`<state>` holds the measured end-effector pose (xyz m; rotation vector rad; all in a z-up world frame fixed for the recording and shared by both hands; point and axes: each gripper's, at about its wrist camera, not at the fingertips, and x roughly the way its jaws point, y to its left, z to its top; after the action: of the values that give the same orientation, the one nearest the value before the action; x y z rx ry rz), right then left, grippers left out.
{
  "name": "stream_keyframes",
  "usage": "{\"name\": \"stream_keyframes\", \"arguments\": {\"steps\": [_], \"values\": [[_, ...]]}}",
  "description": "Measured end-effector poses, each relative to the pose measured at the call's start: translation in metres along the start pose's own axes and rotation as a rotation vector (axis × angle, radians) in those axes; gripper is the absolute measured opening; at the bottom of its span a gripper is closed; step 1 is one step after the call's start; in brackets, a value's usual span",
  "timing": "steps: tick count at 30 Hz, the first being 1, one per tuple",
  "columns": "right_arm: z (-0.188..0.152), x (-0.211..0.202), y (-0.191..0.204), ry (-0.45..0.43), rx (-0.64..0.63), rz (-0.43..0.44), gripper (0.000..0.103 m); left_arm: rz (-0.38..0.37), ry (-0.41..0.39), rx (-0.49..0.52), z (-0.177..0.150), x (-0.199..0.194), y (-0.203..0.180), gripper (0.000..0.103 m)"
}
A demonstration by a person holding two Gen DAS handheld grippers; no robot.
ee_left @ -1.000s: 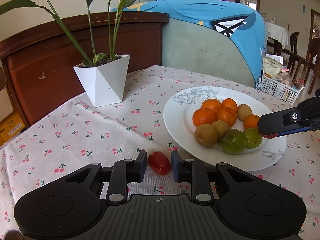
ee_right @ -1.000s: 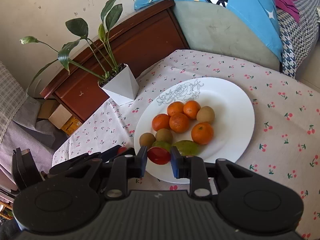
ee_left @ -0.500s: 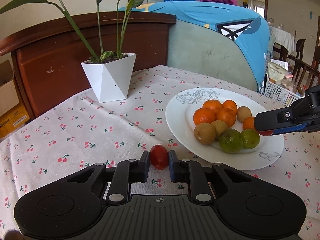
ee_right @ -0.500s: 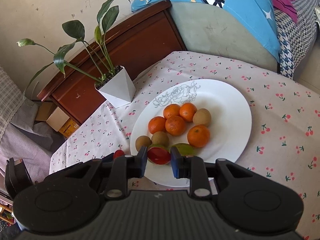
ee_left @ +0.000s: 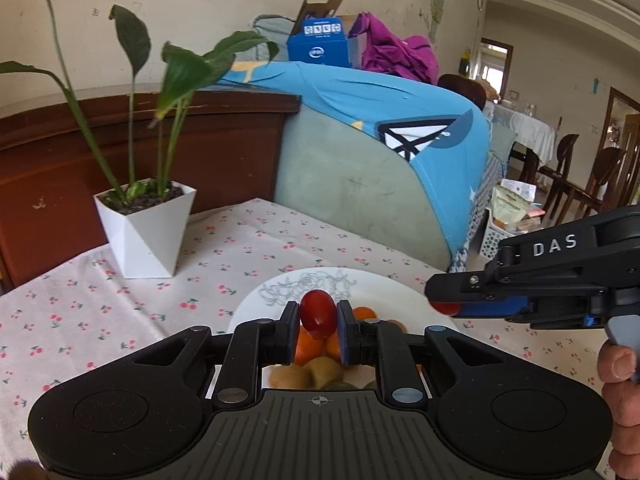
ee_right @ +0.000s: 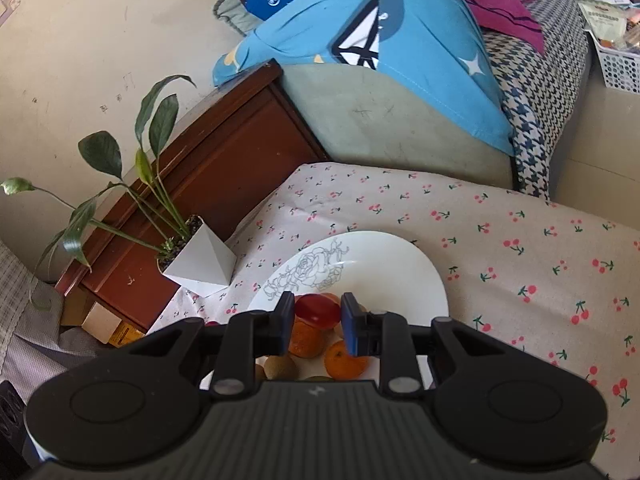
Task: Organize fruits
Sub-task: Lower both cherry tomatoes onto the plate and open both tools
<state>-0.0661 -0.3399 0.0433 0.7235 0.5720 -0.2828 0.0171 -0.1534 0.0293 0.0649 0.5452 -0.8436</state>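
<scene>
My left gripper (ee_left: 319,322) fingers grasp a red tomato (ee_left: 317,314); my right gripper (ee_right: 317,322) fingers grasp another tomato (ee_right: 318,311), both above the plate (ee_right: 416,276).

Stained cream plaster wall (ee_left: 208,8) behind. Dark reddish-brown wooden cabinet (ee_left: 224,148) against it. Pale green upholstered sofa (ee_left: 344,184) beside, draped with bright blue printed cloth (ee_left: 400,104); blue cardboard box (ee_left: 318,44) and purple garment (ee_left: 396,56) on top. White faceted planter with long-leaved green plant (ee_left: 146,228) on white cherry-print tablecloth (ee_right: 520,256). Dark wooden dining chairs (ee_left: 592,176) far right, near white perforated plastic basket (ee_left: 494,236). Lit by daylight from open doorway (ee_left: 494,64).
</scene>
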Motion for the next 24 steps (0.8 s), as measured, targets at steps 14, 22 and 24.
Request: {"name": "stream_keyframes", "arguments": {"steps": [14, 22, 24], "values": [[-0.002, 0.014, -0.019, 0.031, 0.11, -0.043, 0.028, 0.01, 0.051, 0.05, -0.009, 0.012, -0.024, 0.022], [0.005, 0.005, -0.012, -0.005, 0.091, -0.025, 0.03, 0.08, 0.026, -0.143, 0.011, -0.012, -0.002, 0.056], [0.005, 0.003, -0.008, -0.01, 0.073, -0.03, 0.033, 0.1, 0.044, -0.183, 0.014, -0.018, 0.001, 0.066]]}}
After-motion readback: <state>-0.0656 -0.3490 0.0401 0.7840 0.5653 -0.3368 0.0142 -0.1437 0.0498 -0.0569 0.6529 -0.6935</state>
